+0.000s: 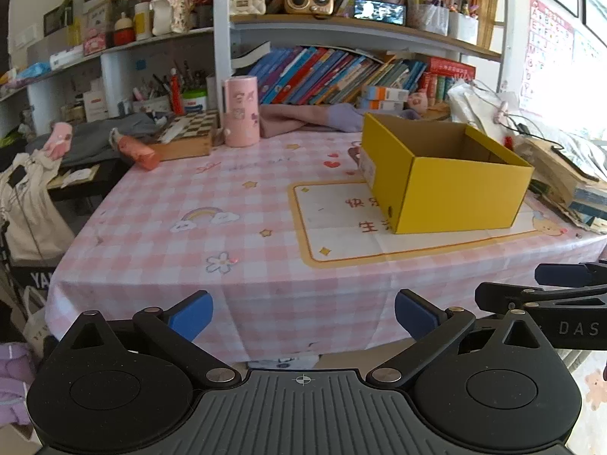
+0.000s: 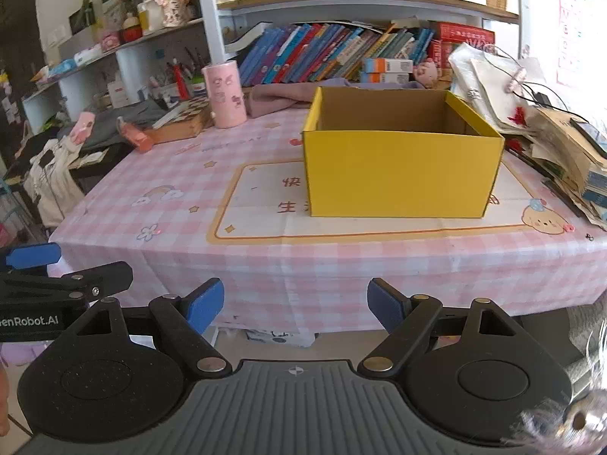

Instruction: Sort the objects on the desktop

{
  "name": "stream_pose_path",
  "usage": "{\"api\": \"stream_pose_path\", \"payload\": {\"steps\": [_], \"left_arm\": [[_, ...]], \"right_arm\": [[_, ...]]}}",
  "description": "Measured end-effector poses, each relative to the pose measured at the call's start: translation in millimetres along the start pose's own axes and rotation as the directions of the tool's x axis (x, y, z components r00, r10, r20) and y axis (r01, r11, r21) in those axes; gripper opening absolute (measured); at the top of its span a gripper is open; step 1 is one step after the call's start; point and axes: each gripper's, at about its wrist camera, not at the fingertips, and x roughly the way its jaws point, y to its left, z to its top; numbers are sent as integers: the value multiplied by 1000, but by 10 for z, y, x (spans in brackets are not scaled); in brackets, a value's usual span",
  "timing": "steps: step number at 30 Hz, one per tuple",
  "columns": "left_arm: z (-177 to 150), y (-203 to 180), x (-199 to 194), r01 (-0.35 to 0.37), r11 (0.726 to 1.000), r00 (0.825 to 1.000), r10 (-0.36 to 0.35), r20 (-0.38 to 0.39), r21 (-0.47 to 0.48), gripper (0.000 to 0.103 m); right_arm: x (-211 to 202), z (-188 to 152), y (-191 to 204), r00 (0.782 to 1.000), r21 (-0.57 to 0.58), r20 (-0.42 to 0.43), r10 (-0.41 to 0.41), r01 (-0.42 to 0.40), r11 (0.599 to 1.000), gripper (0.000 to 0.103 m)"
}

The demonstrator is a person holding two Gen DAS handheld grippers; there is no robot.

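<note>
Left wrist view
Left gripper (image 1: 303, 316): two blue-padded fingers (image 1: 193, 313) spread wide apart, nothing between them; it hangs short of the table's near edge, tilted down toward the top.
Right gripper (image 1: 561, 288): one, just to the right, level with this one; only its side shows here.
Table (image 1: 235, 197): one, ahead, under a pink checked cloth.
Yellow box (image 1: 455, 189): one, ahead and right on the table, open at the top, one corner turned this way; its floor is hidden by the walls.
Pink cylinder (image 1: 241, 112): one, upright, far ahead and slightly left.
Orange-pink bottle (image 1: 138, 151): one, lying down at the far left edge.

Right wrist view
Right gripper (image 2: 295, 305): two fingers (image 2: 385, 303) apart, nothing between them; held before the table edge, tilted down.
Left gripper (image 2: 57, 276): one, just to the left; one blue pad shows.
Yellow box (image 2: 402, 174): straight ahead, broad side facing; brown inner walls visible, floor not.
Pink cylinder (image 2: 224, 94): far ahead, left, upright.
Book pile (image 2: 569, 159): one stack, right of the box.
</note>
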Motion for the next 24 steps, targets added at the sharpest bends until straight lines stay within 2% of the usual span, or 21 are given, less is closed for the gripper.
{"api": "stream_pose_path", "payload": {"steps": [24], "left_arm": [[-29,28,-23,-7,1000,1000,7,-8,-11,103]], "right_arm": [[30,-26,107,1000,-44,-17,14,-15,999,82]]}}
